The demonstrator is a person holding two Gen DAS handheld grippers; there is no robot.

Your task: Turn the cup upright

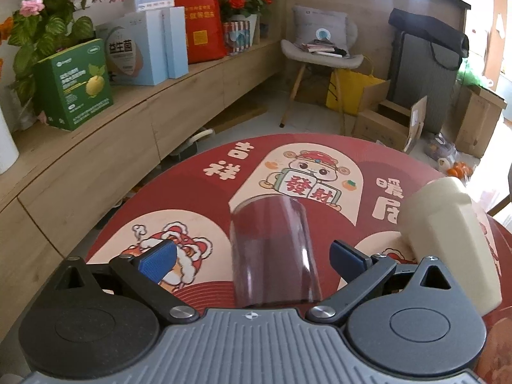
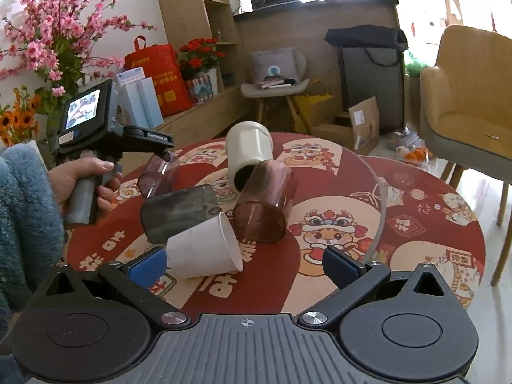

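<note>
Several cups lie on their sides on the round red table. In the left wrist view a clear purple-tinted cup lies between the open fingers of my left gripper, not gripped; a cream cup lies to its right. The right wrist view shows that left gripper at the same purple cup, a dark grey cup, a white paper cup, a brown clear cup and the cream cup. My right gripper is open, the paper cup just ahead of its left finger.
A low wooden shelf with boxes, a red bag and flowers runs along the left. A grey chair, cardboard boxes and bags stand beyond the table. A tan armchair stands at the right.
</note>
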